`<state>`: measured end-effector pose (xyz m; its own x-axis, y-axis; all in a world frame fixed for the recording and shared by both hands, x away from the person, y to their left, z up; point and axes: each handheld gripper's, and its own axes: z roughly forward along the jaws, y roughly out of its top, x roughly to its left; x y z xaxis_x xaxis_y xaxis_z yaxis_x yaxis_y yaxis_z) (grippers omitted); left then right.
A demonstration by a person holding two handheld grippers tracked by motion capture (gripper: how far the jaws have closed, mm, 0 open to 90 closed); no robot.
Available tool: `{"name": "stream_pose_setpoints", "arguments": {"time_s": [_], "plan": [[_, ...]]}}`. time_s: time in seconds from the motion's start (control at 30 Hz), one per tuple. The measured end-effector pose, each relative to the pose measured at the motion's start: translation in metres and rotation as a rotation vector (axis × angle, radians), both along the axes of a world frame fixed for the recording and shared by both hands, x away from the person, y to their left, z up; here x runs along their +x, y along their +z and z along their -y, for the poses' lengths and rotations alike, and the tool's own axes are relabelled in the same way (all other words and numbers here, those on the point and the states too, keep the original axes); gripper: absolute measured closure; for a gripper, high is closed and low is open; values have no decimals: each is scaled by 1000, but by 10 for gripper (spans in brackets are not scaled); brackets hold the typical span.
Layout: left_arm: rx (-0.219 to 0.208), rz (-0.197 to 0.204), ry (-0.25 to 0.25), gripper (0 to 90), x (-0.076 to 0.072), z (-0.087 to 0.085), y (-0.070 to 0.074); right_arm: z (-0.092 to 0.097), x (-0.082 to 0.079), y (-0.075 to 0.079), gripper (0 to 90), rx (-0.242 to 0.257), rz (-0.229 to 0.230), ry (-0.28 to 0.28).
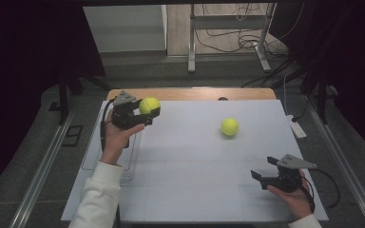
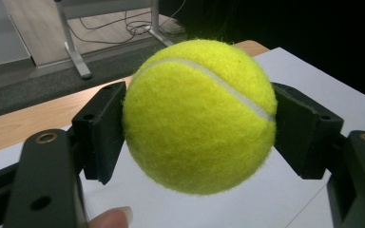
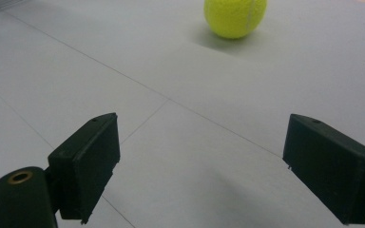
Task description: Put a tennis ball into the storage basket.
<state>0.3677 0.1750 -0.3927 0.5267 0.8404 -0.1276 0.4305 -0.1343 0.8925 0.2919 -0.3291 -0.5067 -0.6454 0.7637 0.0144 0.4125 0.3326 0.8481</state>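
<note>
My left gripper [image 1: 148, 110] is shut on a yellow tennis ball [image 1: 148, 104], held above the far left of the white table [image 1: 190, 180]. In the left gripper view the ball [image 2: 197, 116] sits squeezed between both black pads [image 2: 102, 128], off the surface. A second tennis ball [image 1: 229, 127] rests on the table right of centre. My right gripper [image 1: 262, 171] stands open near the front right, jaws wide apart with nothing between them. In the right gripper view [image 3: 202, 166] that second ball [image 3: 235, 16] lies well ahead on the table.
A wooden strip [image 1: 190, 93] edges the table's far side. Beyond it stand metal frame legs [image 1: 191, 42] and loose cables on the floor. A white power strip [image 1: 296, 127] lies off the table's right edge. A clear tray outline [image 1: 92, 156] sits at the left.
</note>
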Motion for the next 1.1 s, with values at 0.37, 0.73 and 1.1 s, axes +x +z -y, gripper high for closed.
{"name": "stream_pose_setpoints", "arguments": {"time_s": [0.37,0.73,1.1], "plan": [[-3,-4,36,266,2,-12,-1,0,0,0,126,0,-1,0],[-9,-18,69,266,5,-24,-5,0,0,0,126,0,0,0],[-4,-21,110,266,7,-34,-8,0,0,0,126,0,0,1]]}}
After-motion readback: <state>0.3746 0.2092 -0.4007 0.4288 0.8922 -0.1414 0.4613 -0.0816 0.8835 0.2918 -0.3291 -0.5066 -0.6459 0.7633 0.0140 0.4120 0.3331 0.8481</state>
